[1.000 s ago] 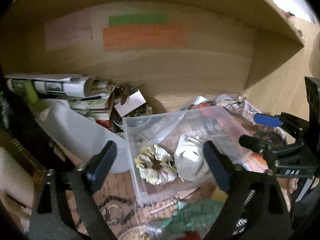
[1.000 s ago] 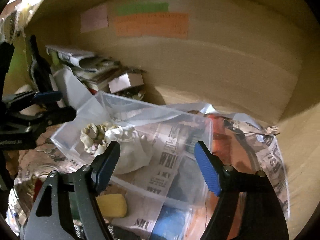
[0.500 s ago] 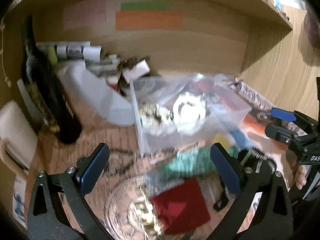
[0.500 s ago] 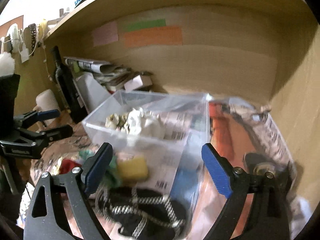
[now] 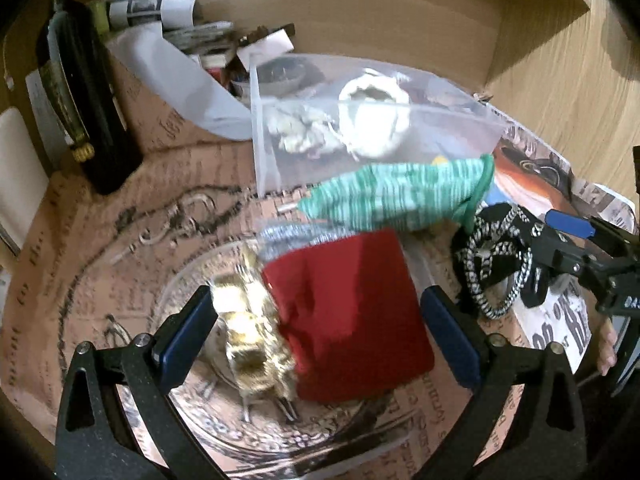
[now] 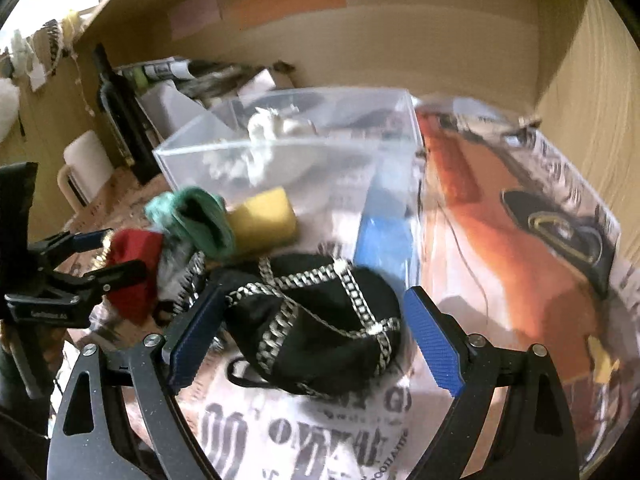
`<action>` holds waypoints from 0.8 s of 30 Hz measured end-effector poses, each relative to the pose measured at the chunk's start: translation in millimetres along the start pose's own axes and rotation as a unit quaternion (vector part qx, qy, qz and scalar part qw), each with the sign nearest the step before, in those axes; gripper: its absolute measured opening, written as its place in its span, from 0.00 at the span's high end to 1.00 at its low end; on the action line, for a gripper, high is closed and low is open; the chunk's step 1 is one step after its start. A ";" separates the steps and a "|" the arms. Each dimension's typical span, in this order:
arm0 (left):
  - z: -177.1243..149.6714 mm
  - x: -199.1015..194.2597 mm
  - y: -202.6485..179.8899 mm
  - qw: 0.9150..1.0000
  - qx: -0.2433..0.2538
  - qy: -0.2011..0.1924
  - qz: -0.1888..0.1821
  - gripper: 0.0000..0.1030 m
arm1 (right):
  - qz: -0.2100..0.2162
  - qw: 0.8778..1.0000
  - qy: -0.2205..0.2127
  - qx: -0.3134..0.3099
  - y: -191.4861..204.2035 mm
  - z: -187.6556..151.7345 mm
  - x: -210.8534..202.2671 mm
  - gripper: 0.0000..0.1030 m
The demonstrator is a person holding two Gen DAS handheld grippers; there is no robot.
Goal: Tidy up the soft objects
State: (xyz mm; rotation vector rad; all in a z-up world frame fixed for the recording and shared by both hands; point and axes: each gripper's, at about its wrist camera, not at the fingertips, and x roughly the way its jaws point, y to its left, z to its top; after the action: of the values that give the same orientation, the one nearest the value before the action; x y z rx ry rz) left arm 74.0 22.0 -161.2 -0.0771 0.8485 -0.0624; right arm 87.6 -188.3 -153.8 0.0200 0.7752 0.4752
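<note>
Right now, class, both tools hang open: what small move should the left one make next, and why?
Probably lower the left tool and close on the red cloth: it lies loose between the open fingers, outside the clear box that already holds two soft pieces.

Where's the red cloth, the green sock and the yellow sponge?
Red cloth [image 5: 352, 312]: left wrist view, middle of its flat face.
Green sock [image 5: 396, 196]: left wrist view, middle of the striped part.
Yellow sponge [image 6: 262, 222]: right wrist view, its front face.
</note>
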 end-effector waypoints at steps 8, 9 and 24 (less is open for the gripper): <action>-9.5 -0.3 2.3 1.000 -0.004 -0.011 -0.001 0.20 | -0.007 1.000 0.016 -0.007 -1.0 -7.8 8.2 0.31; -9.6 -1.4 3.0 1.000 -0.005 -0.012 -0.002 0.22 | -0.010 1.000 0.014 -0.009 -0.6 -8.1 8.0 0.33; -2.7 -21.8 25.2 0.999 -0.033 -0.030 -0.013 0.77 | -0.019 0.999 -0.037 0.015 -9.4 1.8 -3.2 0.69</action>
State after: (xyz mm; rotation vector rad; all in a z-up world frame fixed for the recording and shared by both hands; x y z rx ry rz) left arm 58.2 48.8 -149.1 -0.1516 0.7902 -0.0565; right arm 90.7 -197.7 -152.1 0.0497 0.7086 0.4240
